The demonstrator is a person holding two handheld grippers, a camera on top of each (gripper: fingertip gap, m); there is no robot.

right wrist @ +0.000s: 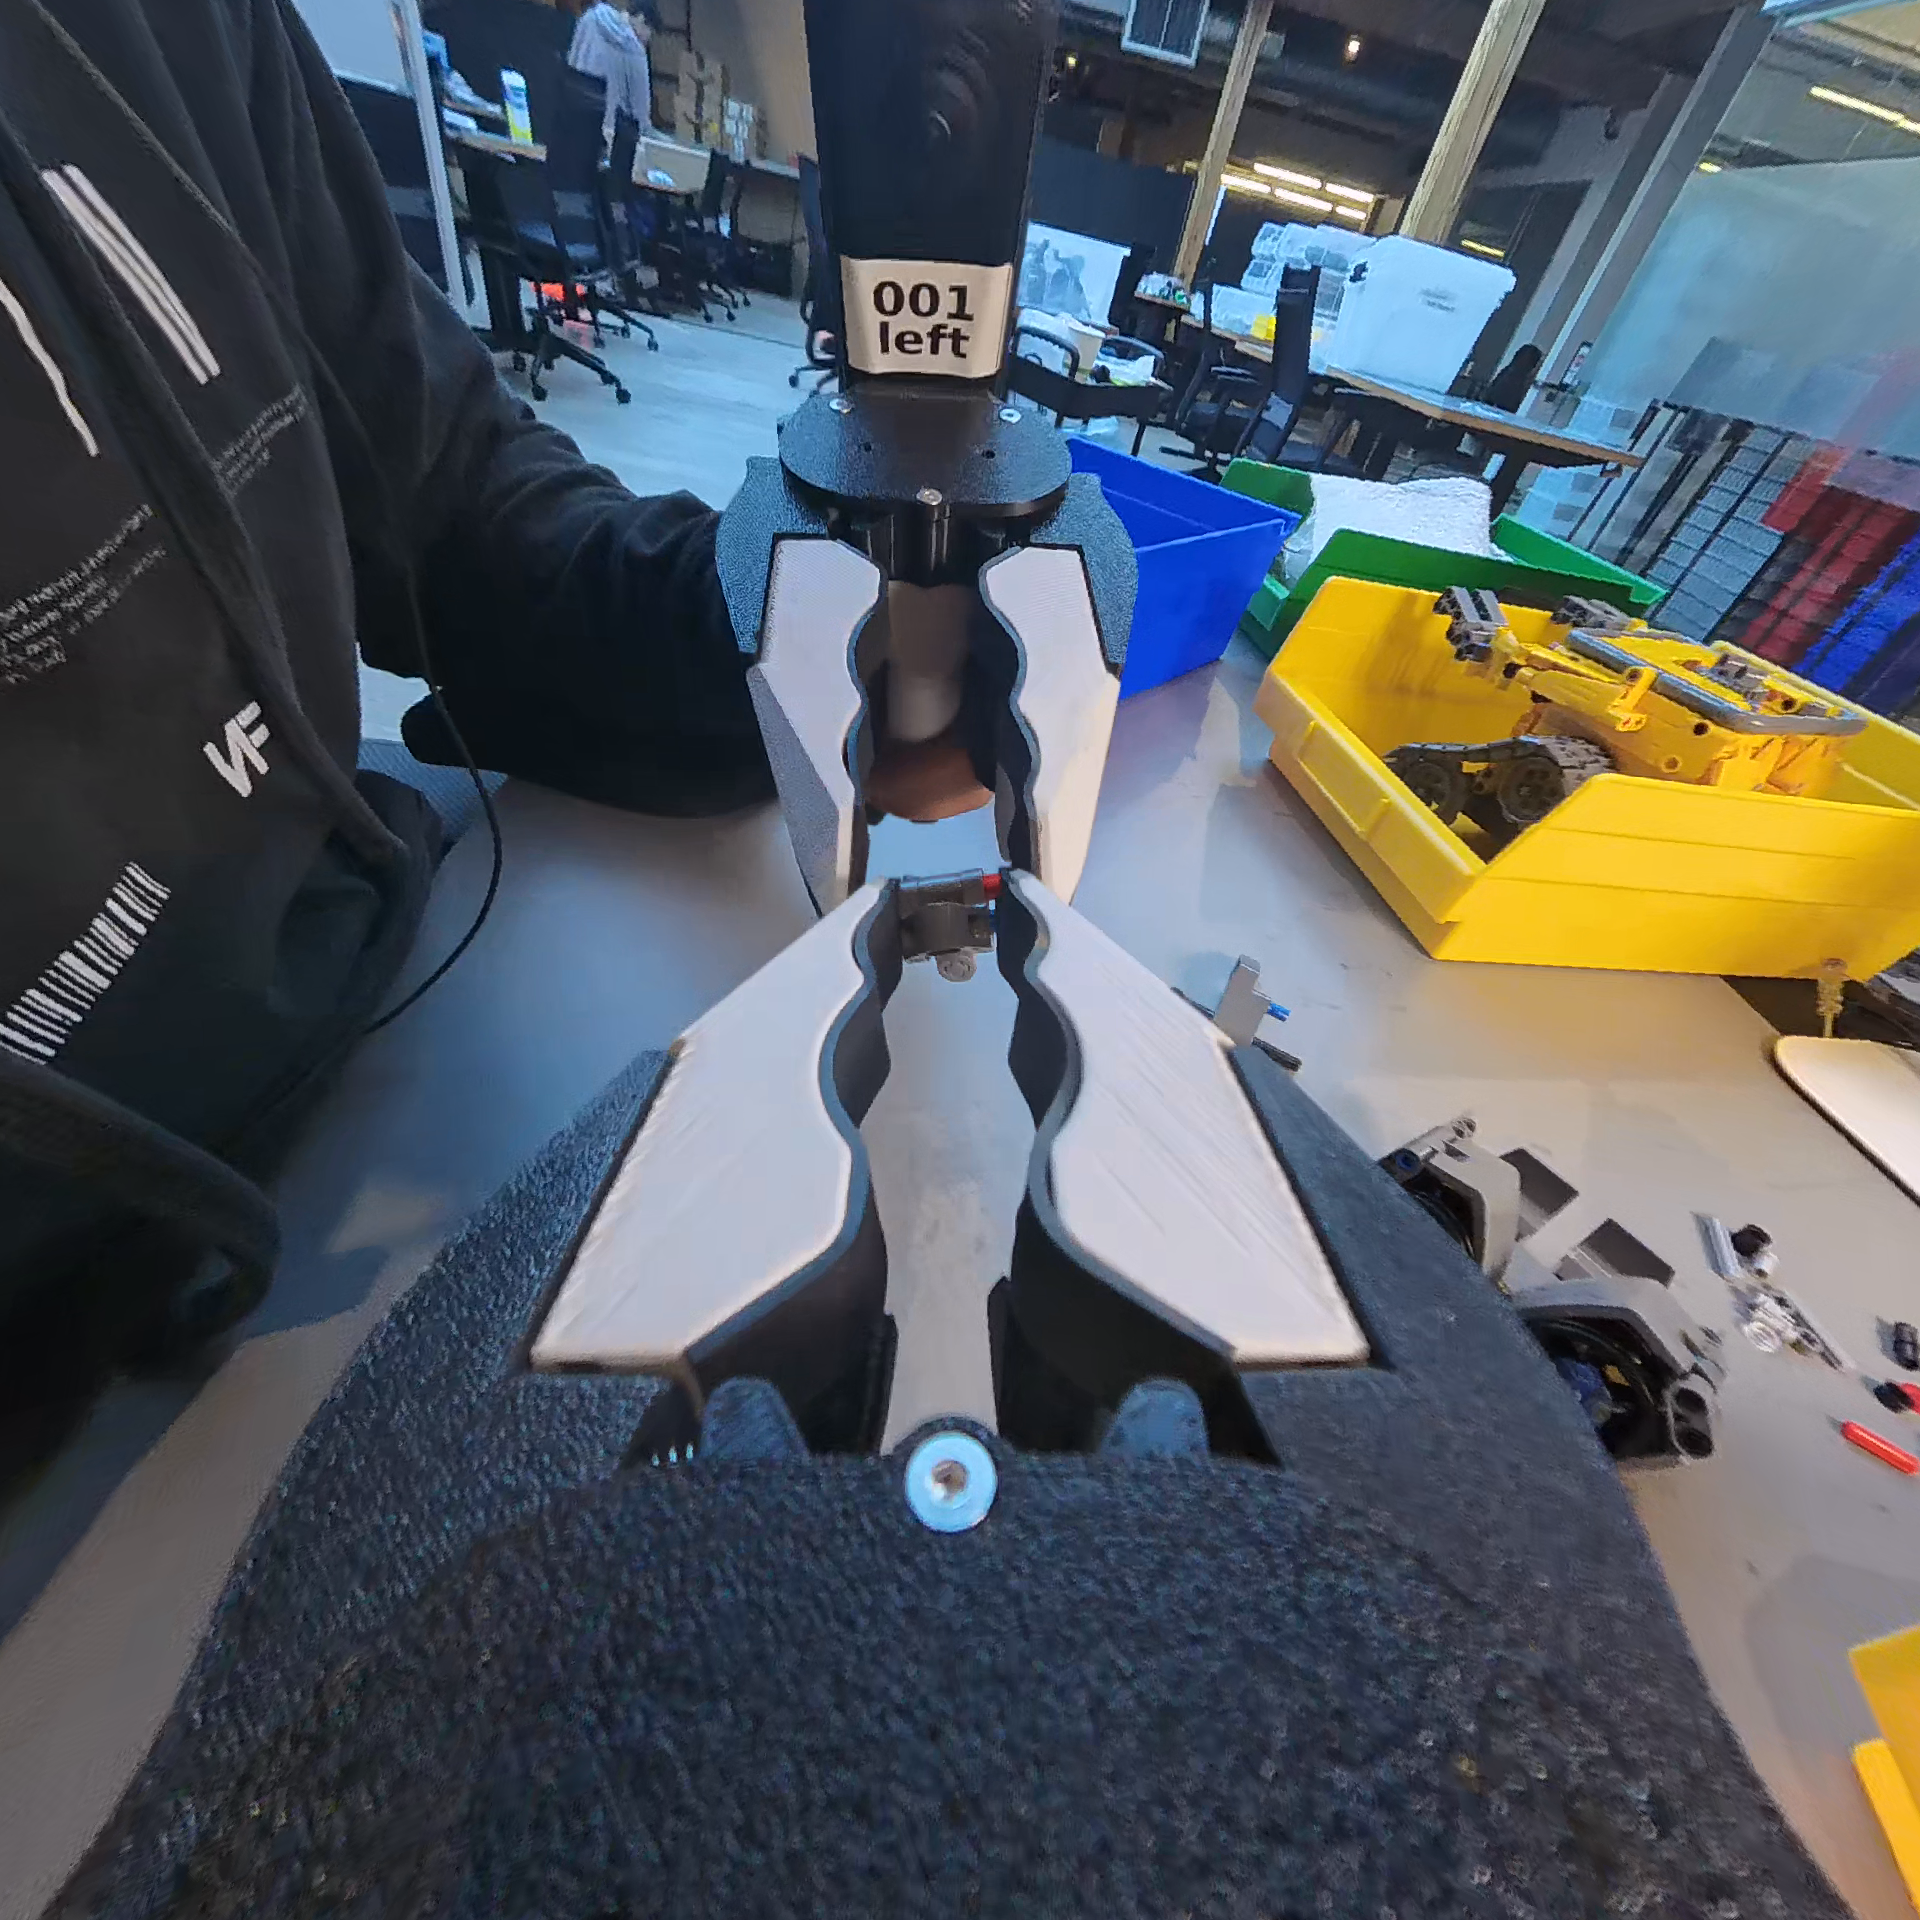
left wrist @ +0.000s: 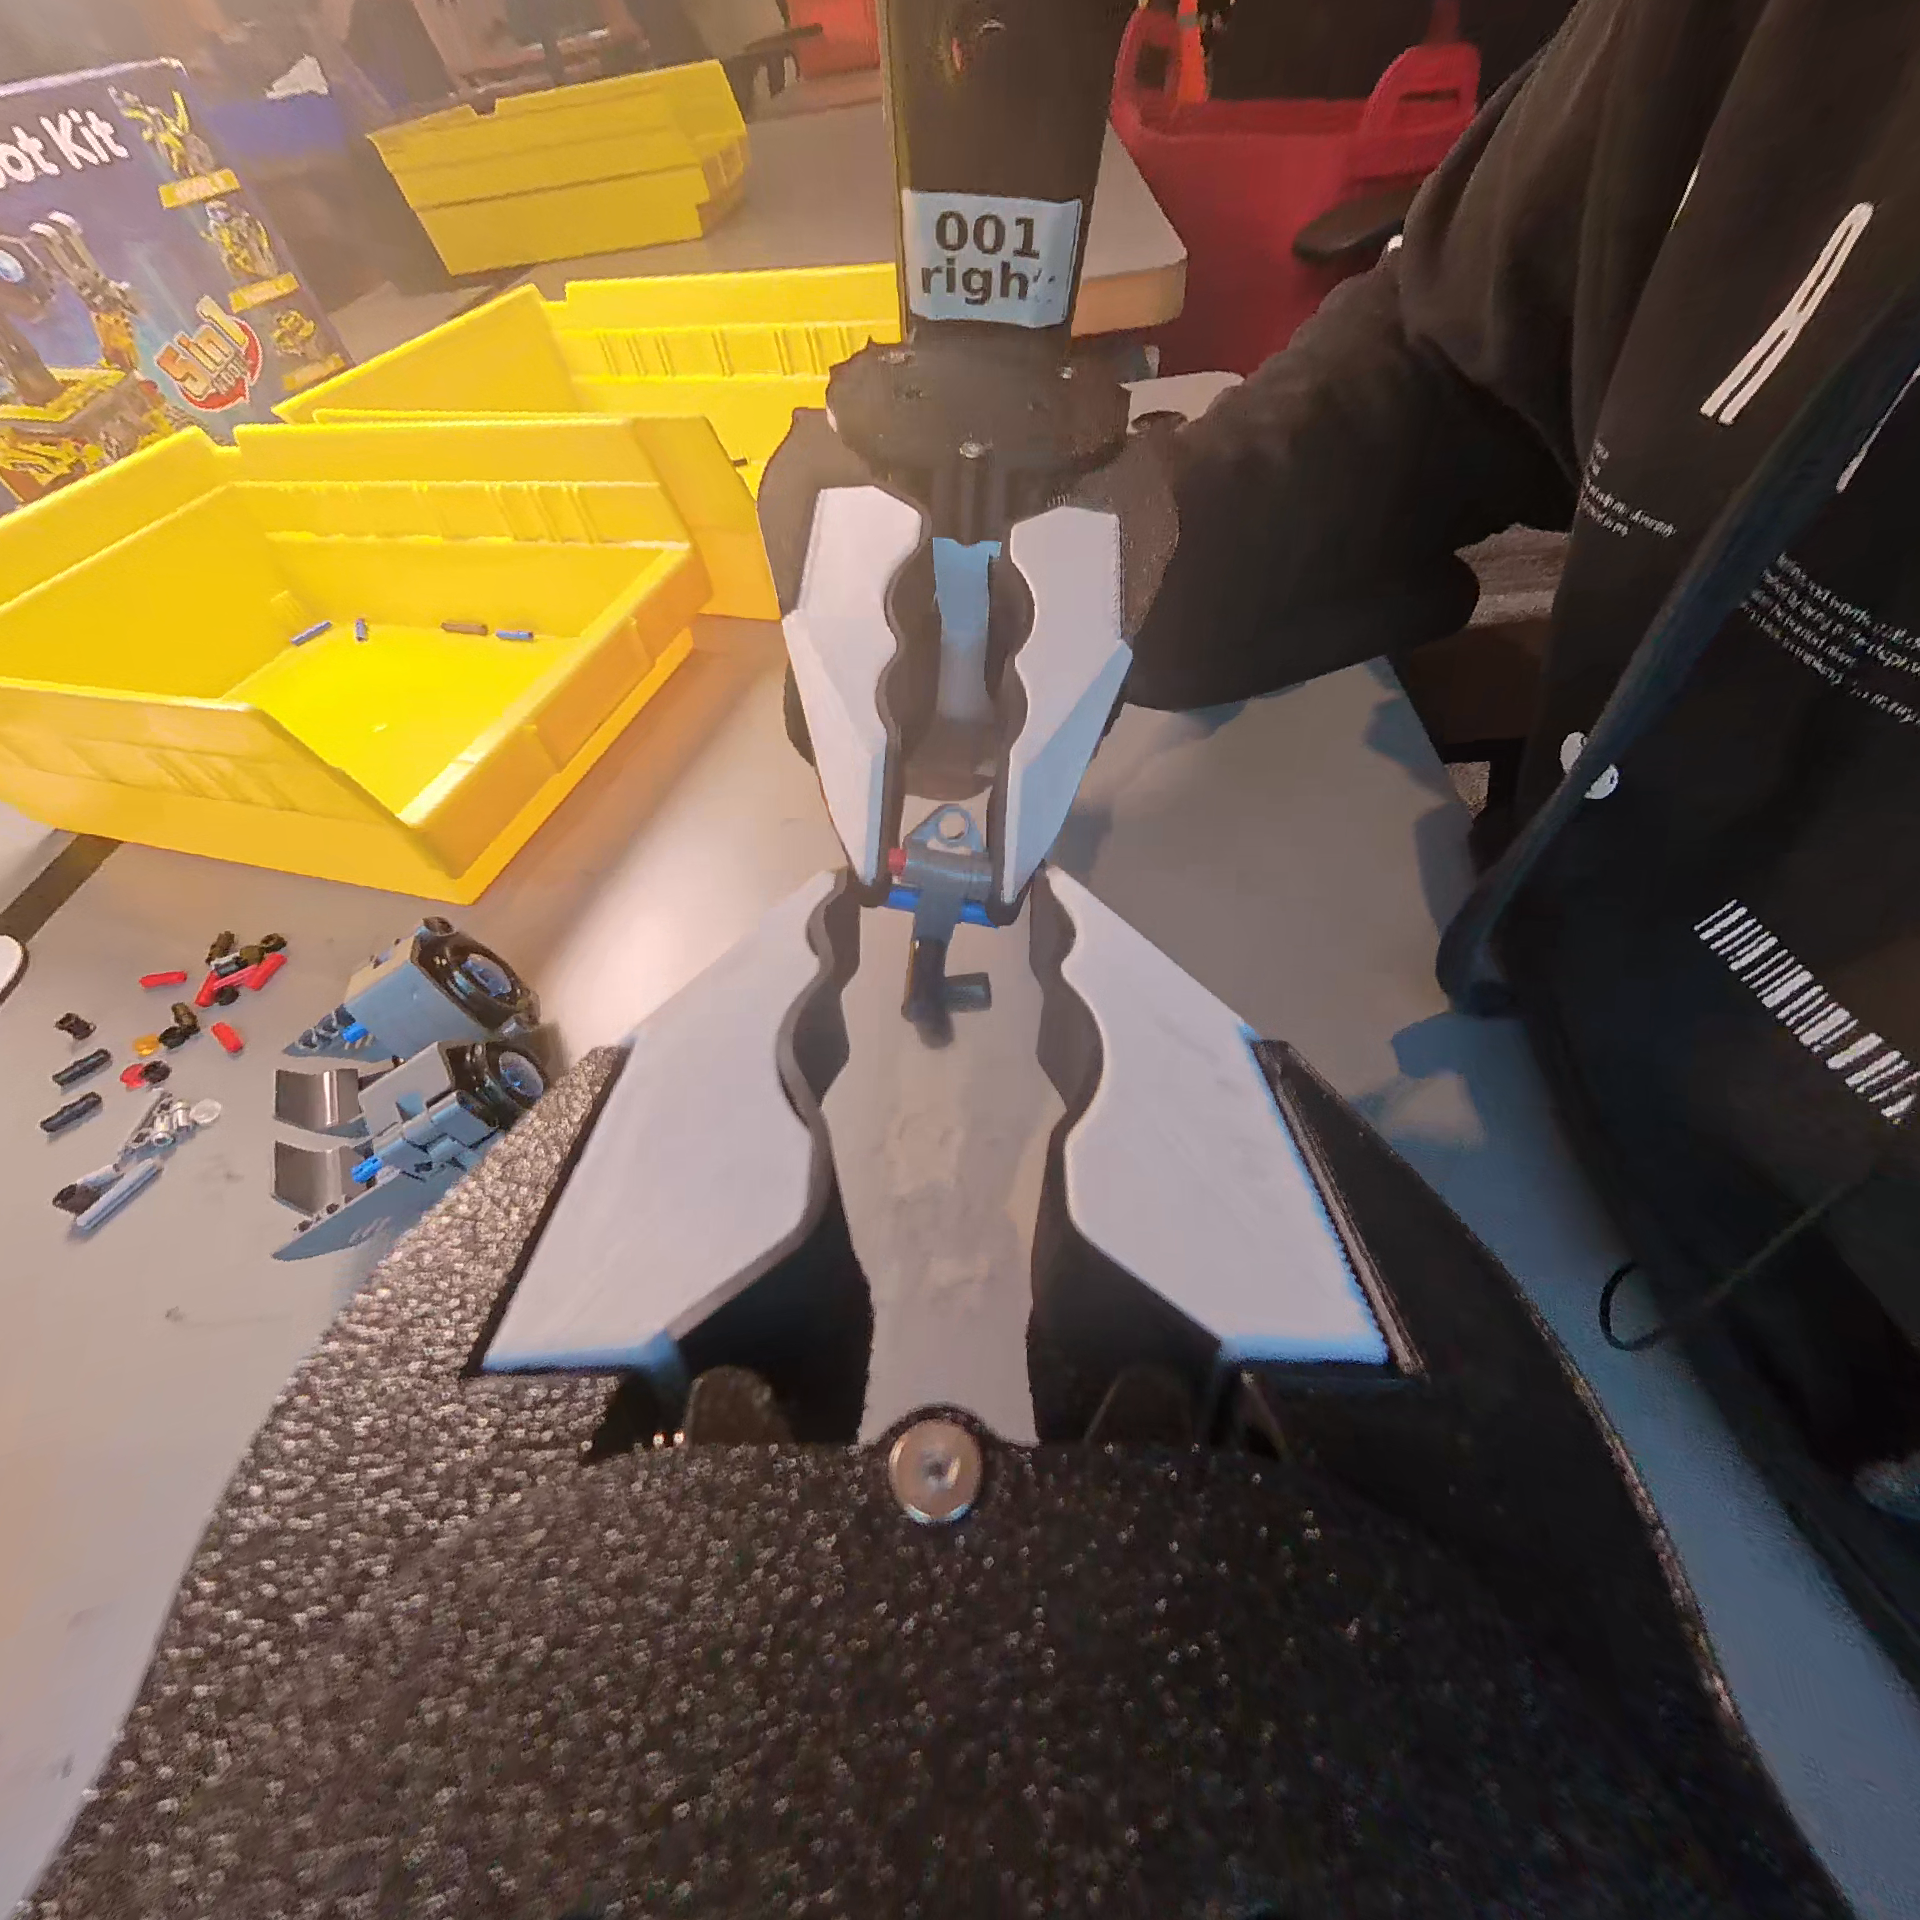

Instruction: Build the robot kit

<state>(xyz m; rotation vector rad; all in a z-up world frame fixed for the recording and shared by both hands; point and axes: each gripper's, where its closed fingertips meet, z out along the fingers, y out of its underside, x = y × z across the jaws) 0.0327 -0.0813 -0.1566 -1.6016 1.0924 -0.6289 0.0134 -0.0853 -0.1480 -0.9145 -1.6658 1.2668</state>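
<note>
Right tongs [right wrist: 943, 914] clenched on small grey brick assembly [right wrist: 940, 920], held above grey worktop [right wrist: 1299, 914]. Left tongs [left wrist: 940, 888] released, tips flanking the same piece at 12 o'clock. Loose bricks [left wrist: 156, 1039] at 9 o'clock, yellow bin [left wrist: 343, 748] at 10.

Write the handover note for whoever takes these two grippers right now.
Left gripper: open, holding nothing, its fingertips just outside the right one's tips.
Right gripper: shut on a small grey piece with red and blue pins, held above the table.
On the table: two grey wheel units, already put together, with loose small parts beside them.
Near yellow bin: only a few pins inside.
Another yellow bin: holds a yellow tracked model.
The grey piece is joined to nothing else.
</note>
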